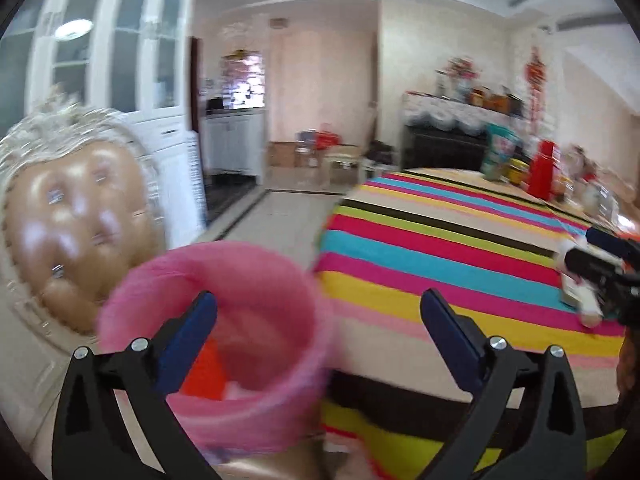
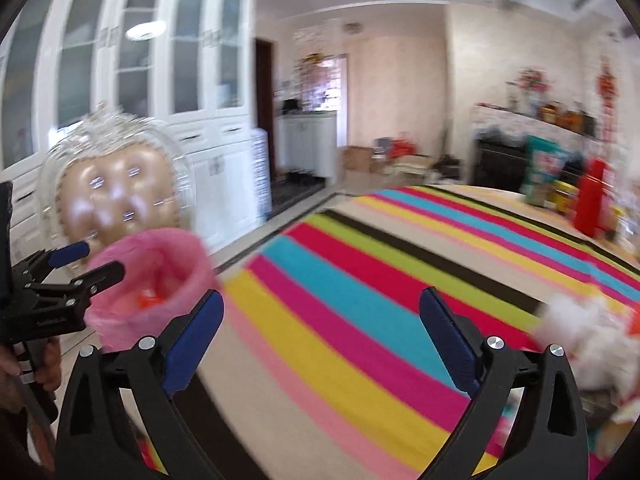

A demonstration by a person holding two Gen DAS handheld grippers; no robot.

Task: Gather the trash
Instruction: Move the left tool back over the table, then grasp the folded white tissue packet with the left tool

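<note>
1. Both grippers are empty just now. The left gripper (image 1: 318, 334) has its fingers (image 1: 190, 342) spread wide with nothing between the pads, though the pink-lined bin (image 1: 216, 344) sits just beyond and partly behind its left finger. The right gripper (image 2: 322, 336) is spread just as wide, over the striped cloth of the surface (image 2: 360, 280), gripping nothing.

2. The bin stands off the near left edge of the surface, in front of a padded chair back (image 1: 76, 224). Something orange (image 1: 204, 376) and some pale scraps already lie inside it, so I judge part of the collecting is done.

3. More rubbish waits: a heap of white crumpled stuff (image 2: 580, 328) lies on the surface near the right edge of the right wrist view, beside the right gripper's outer finger. Exactly what it is, the blur hides.

4. So this looks like the gap between a drop and the next pickup.

5. The next move, to my eye, calls for the right gripper to swing toward that white heap, straddle a piece, and close firmly, since crumpled paper slips easily. The left gripper has no trash near it in its own view.
</note>
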